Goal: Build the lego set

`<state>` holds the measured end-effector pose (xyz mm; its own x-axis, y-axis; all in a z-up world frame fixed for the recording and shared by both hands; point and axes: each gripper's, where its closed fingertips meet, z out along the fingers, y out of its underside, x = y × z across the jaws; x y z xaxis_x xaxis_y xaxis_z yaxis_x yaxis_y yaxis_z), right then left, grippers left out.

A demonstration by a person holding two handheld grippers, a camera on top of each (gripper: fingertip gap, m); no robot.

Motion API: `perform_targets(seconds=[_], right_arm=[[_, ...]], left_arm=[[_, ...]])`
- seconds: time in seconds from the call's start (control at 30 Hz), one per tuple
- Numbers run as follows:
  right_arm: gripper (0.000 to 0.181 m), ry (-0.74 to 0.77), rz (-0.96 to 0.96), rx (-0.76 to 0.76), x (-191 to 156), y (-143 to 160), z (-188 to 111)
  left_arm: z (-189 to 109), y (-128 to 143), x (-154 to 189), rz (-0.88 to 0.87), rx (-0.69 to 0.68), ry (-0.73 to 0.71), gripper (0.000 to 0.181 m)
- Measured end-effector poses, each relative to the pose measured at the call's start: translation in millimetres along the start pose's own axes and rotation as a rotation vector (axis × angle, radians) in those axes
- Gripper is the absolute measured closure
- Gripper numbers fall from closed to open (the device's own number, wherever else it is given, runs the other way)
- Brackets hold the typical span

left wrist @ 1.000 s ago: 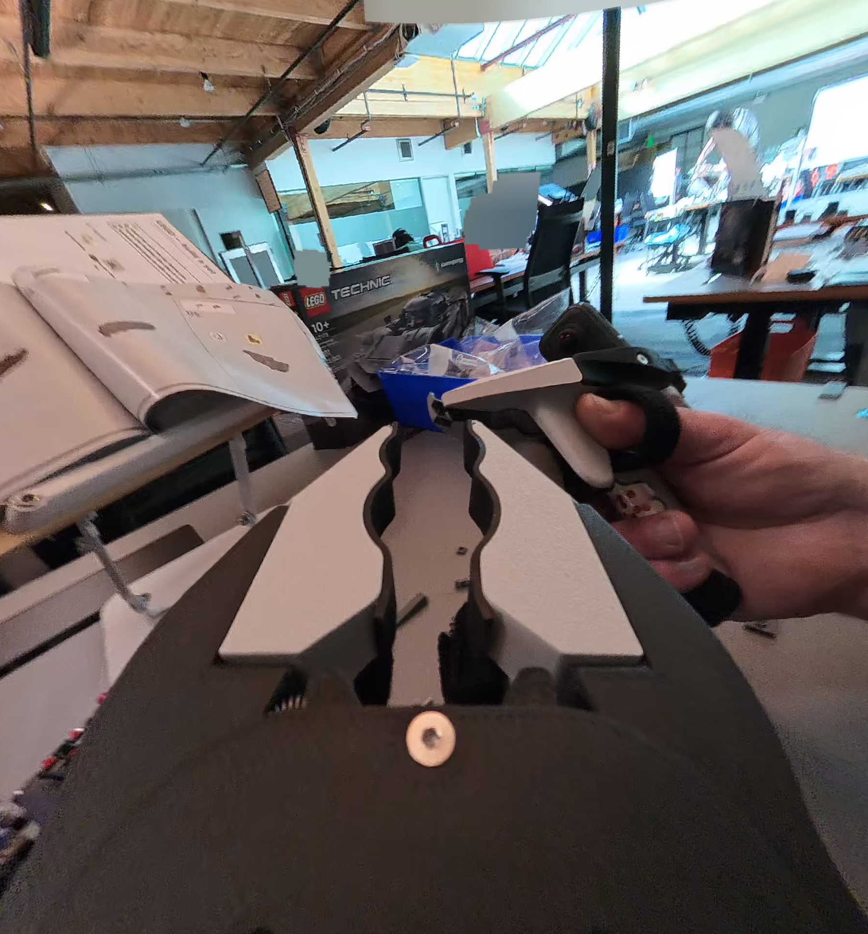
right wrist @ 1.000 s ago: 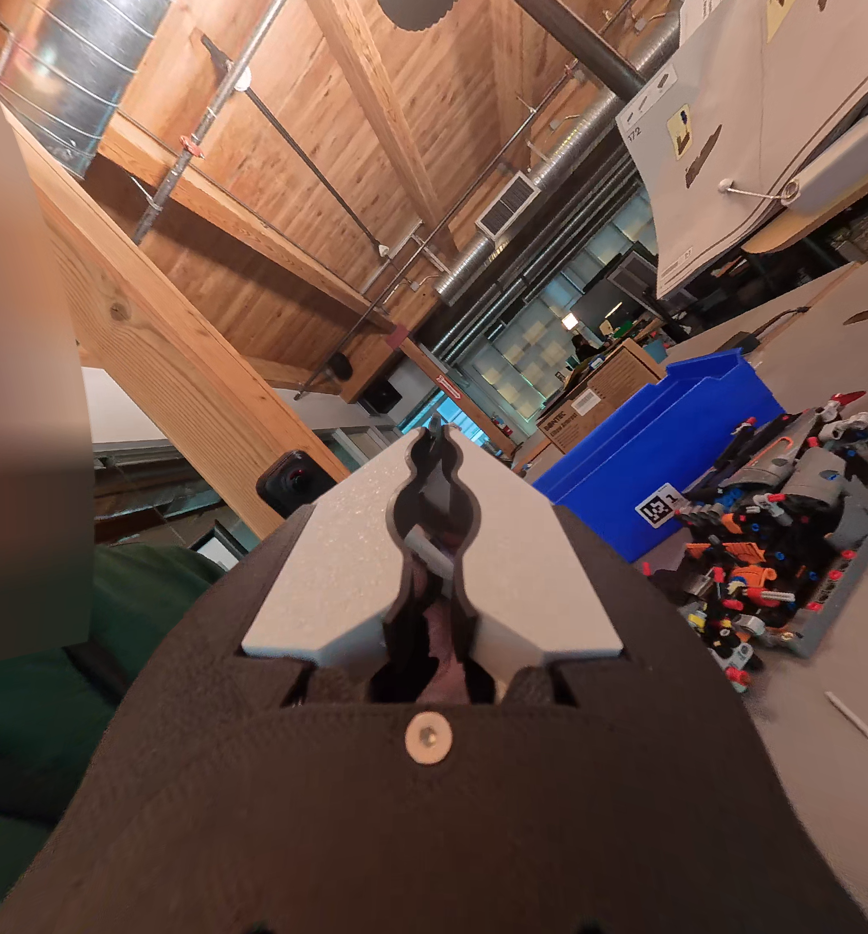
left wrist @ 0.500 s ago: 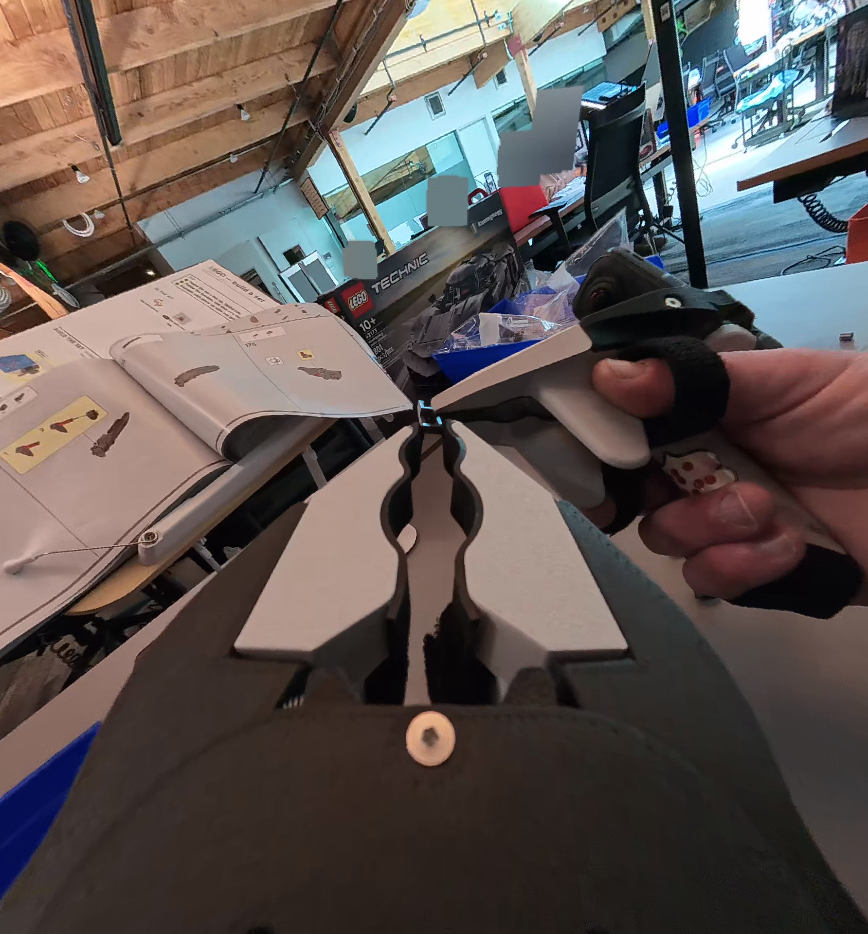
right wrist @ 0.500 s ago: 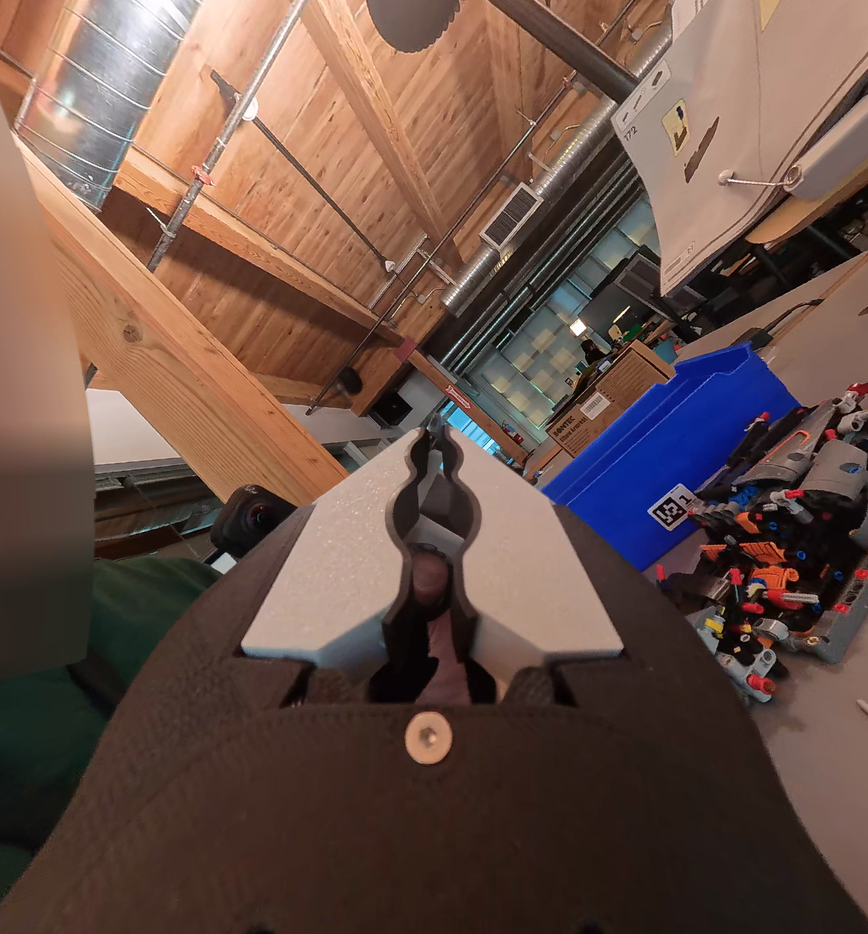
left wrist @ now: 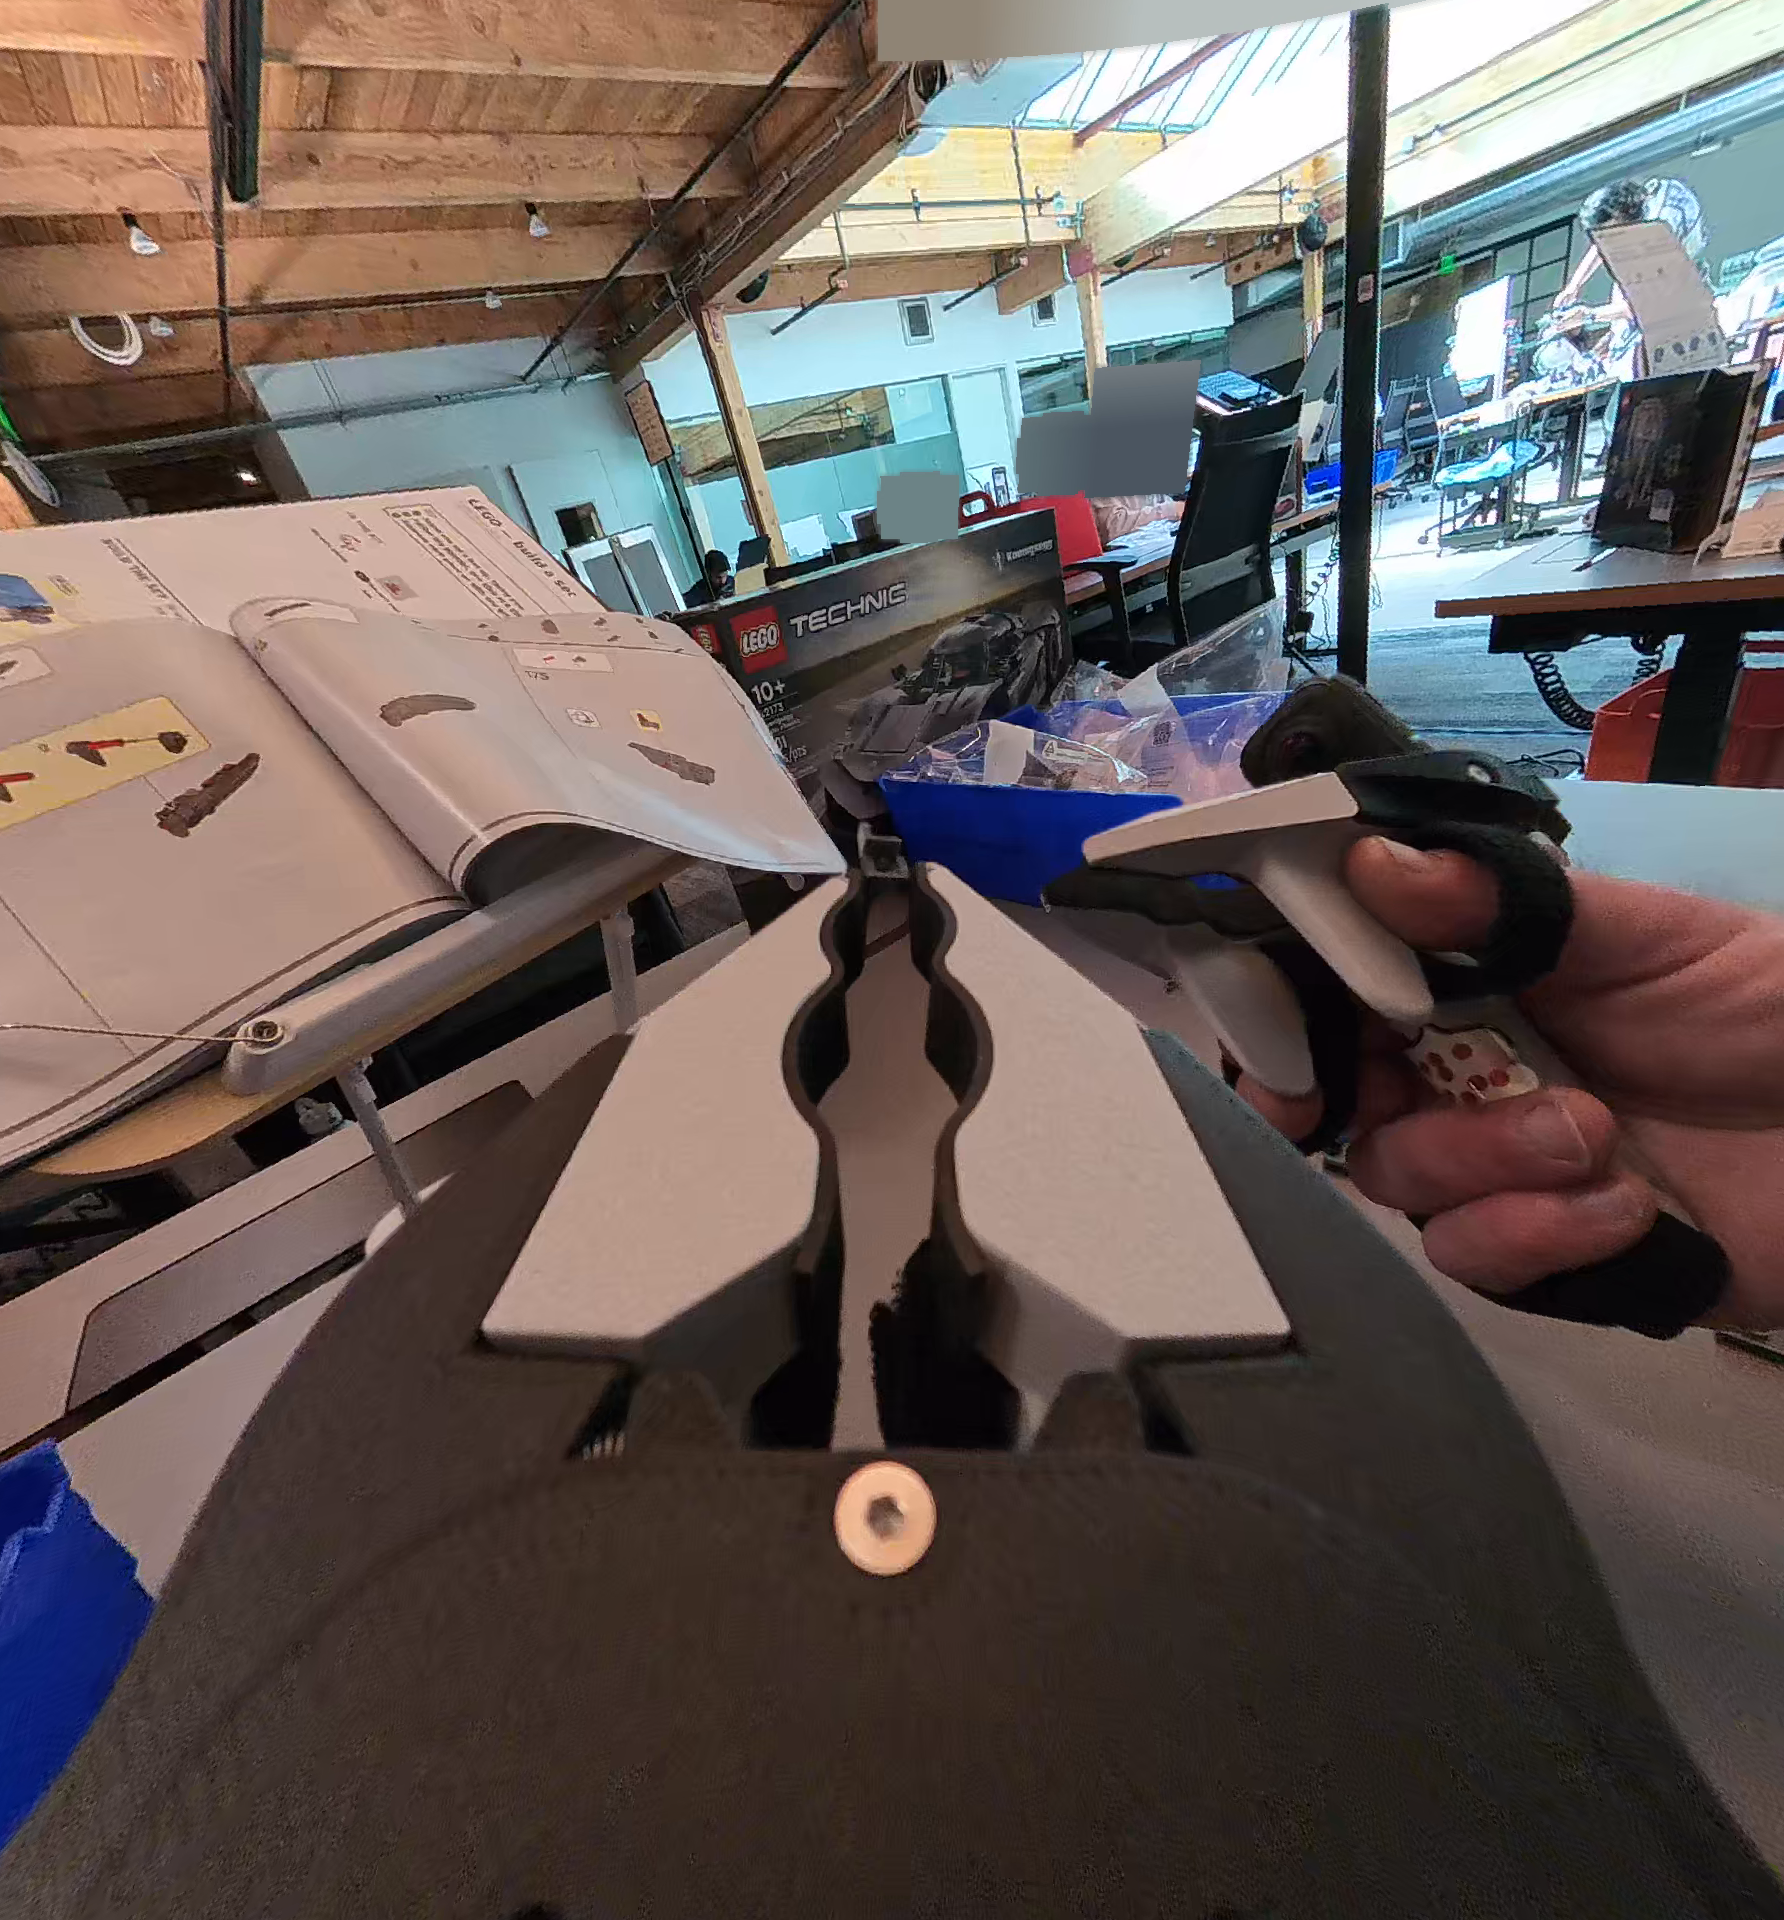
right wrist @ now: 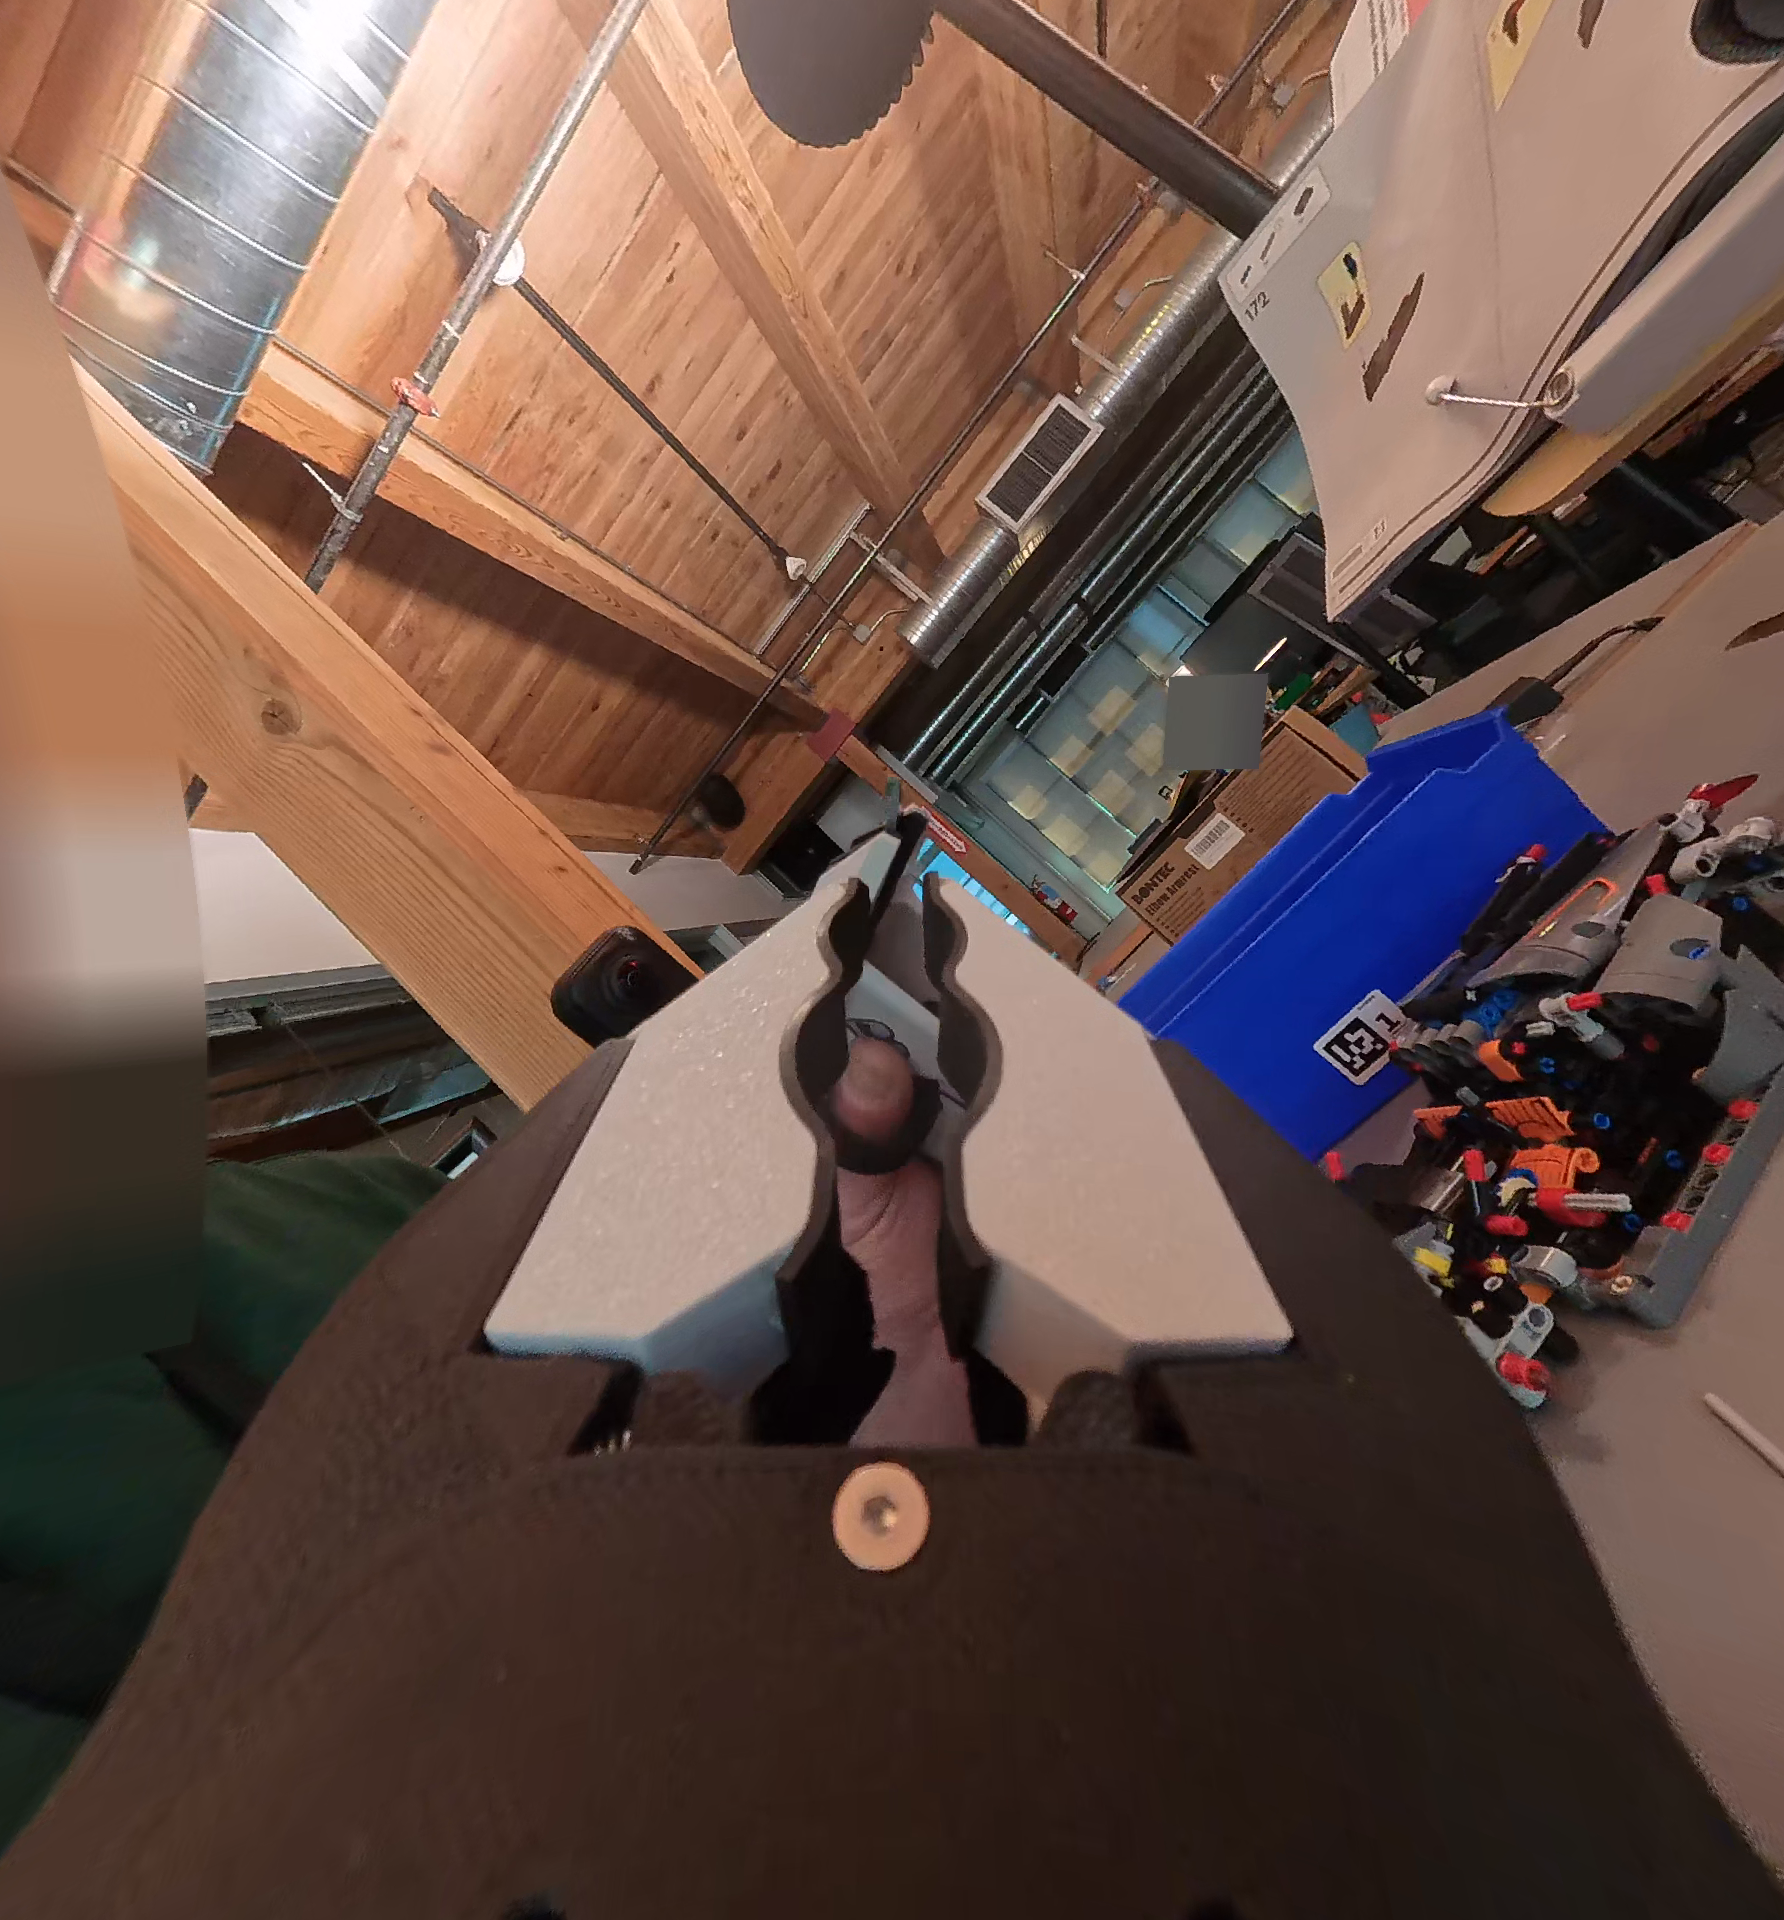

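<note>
My left gripper (left wrist: 883, 883) is raised above the table and nearly shut on a small dark grey lego piece (left wrist: 881, 857) pinched at its tips. My right gripper (right wrist: 888, 894), held by a hand (left wrist: 1646, 1091), shows in the left wrist view (left wrist: 1064, 881) just right of the left tips, a short way apart from the piece. Its jaws stand slightly apart and hold nothing. The part-built lego model (right wrist: 1594, 1091), grey and black with orange, red and blue pins, lies on the table at the right.
An open instruction booklet (left wrist: 348, 779) rests on a stand at the left. A lego box (left wrist: 888, 644) and a blue bin of plastic bags (left wrist: 1002, 831) stand behind. Another blue bin (right wrist: 1335, 914) sits by the model. A thin white rod (right wrist: 1755, 1439) lies on the table. My right fingertips sit around 4 cm from my left ones. Both grippers' tips are roughly 25 cm from the part-built lego model (right wrist: 1594, 1091).
The right gripper brought the small piece to the left tips, the left jaws closed on it, and the right gripper opened a little and drew back to the right.
</note>
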<state>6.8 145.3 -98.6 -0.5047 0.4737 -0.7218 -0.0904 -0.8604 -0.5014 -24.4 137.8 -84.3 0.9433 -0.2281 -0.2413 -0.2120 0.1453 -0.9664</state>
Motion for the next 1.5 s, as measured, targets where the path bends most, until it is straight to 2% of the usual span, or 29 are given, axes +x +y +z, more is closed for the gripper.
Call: perform_targets(seconds=[0.37,0.73,1.03,1.27,1.5], right_arm=[[0.168,0.033,-0.061,-0.048,2,6,1],[0.163,0.031,-0.045,-0.085,4,14,5],[0.158,0.083,-0.146,-0.129,5,18,7],[0.151,0.216,-0.522,-0.259,5,29,9],[0.151,0.504,-1.144,-0.432,19,20,-3]], left_arm=[[0,1,5,-0.006,-0.008,0.029,0.176],[-3,4,6,0.017,-0.025,0.031,0.176],[-3,7,10,0.004,-0.041,0.062,0.176],[-2,17,22,-0.046,-0.104,0.148,0.176],[-6,26,28,-0.096,-0.204,0.235,0.176]])
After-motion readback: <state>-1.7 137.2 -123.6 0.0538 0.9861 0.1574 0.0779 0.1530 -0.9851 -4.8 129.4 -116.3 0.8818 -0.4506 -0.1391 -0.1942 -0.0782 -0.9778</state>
